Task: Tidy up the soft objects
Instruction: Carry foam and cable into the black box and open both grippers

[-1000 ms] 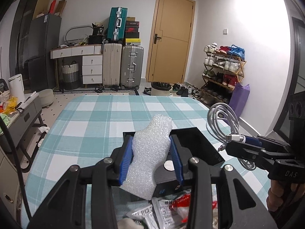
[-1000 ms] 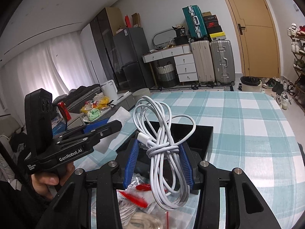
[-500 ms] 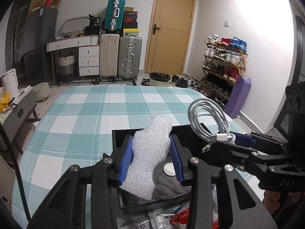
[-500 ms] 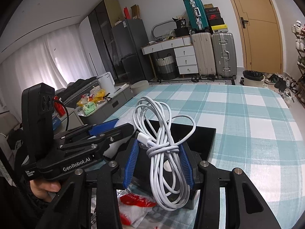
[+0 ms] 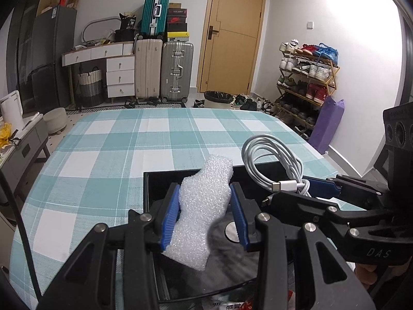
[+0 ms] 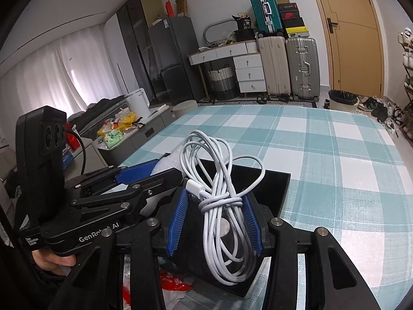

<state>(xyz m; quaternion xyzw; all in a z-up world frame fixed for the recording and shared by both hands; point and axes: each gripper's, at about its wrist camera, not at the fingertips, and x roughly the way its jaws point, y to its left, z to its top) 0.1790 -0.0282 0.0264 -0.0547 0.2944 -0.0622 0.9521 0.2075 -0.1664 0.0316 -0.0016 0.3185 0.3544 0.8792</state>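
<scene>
Two grippers over black tray (image 5: 155, 180), left gripper (image 5: 205, 213) clamping foam (image 5: 204, 206), right gripper (image 6: 215, 219) clamping cable (image 6: 219, 206), wrappers (image 6: 173, 281) beneath.

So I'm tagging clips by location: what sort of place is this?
Most likely a lived-in home, a room by the entrance: a wooden shoe rack full of sneakers, upright hard-shell suitcases beside a tan wooden door, and a table under a teal-and-white checked cloth.

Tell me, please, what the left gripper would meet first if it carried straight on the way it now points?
Probably the far wall of the open black box, since the left gripper, shut on the white foam piece, hangs over it; if high enough, only checked tablecloth lies ahead. Depth is unclear.
</scene>
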